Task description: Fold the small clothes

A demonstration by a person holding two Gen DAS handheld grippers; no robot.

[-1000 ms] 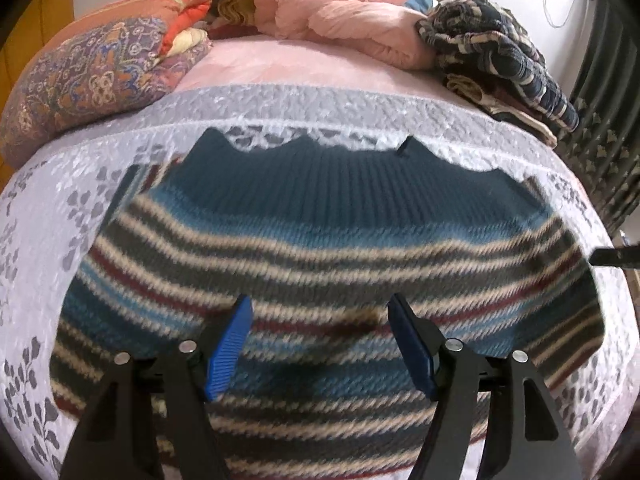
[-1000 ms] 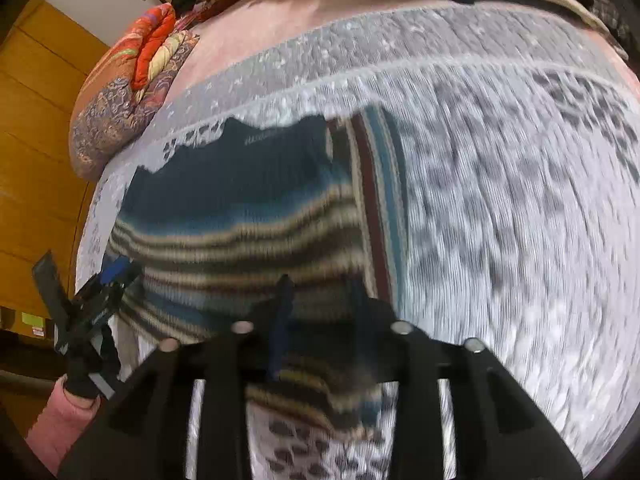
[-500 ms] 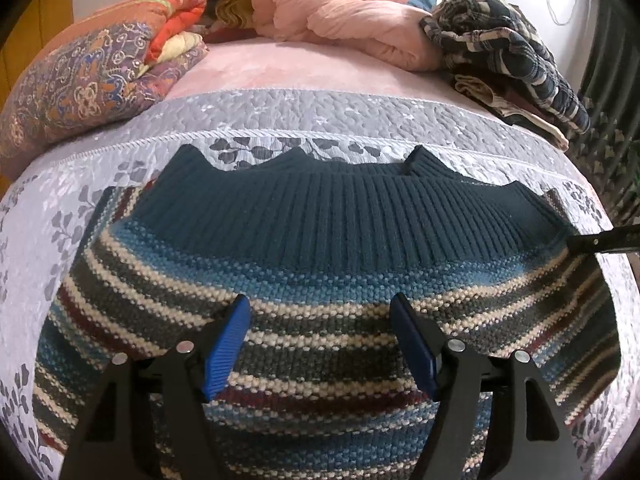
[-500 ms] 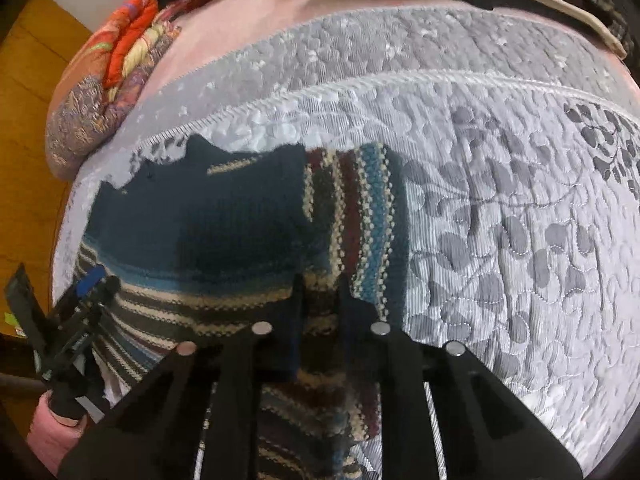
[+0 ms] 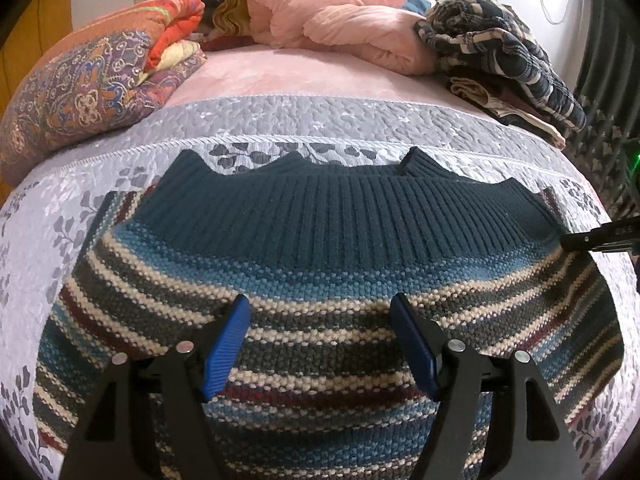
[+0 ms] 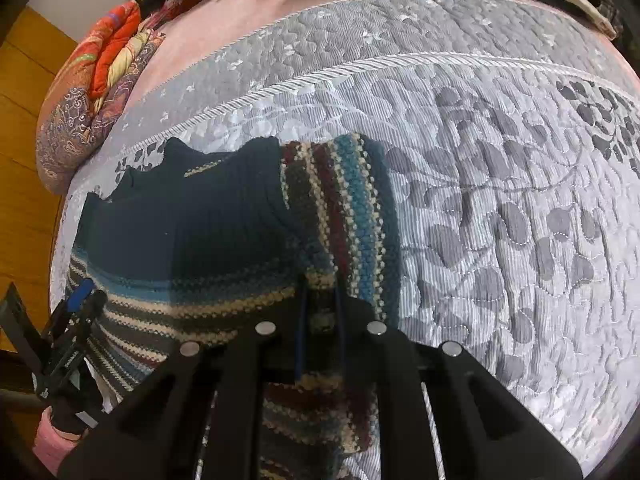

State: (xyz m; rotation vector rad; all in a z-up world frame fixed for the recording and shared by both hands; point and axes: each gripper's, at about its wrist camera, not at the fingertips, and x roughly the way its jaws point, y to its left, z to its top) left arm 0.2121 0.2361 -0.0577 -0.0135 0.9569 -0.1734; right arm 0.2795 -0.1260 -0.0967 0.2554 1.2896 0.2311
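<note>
Slippage of the striped, navy-ribbed knitted sweater (image 6: 224, 240) was risked, since only the clenched right tongs (image 6: 320, 312) pinched its folded edge while the left tongs (image 5: 320, 340) were held released above it.

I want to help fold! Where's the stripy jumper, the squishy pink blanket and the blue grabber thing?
Striped knitted jumper (image 5: 320, 280): left wrist view, on its striped middle.
Fluffy pink blanket (image 5: 332, 12): left wrist view, on its top fold.
Left gripper (image 5: 320, 344): left wrist view, midway between its open blue-padded fingertips.

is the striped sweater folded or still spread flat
Partly folded: the striped sweater has its side strip doubled over the body, stripes running crosswise, pinched in the right tongs. The left tongs are open above it.
</note>
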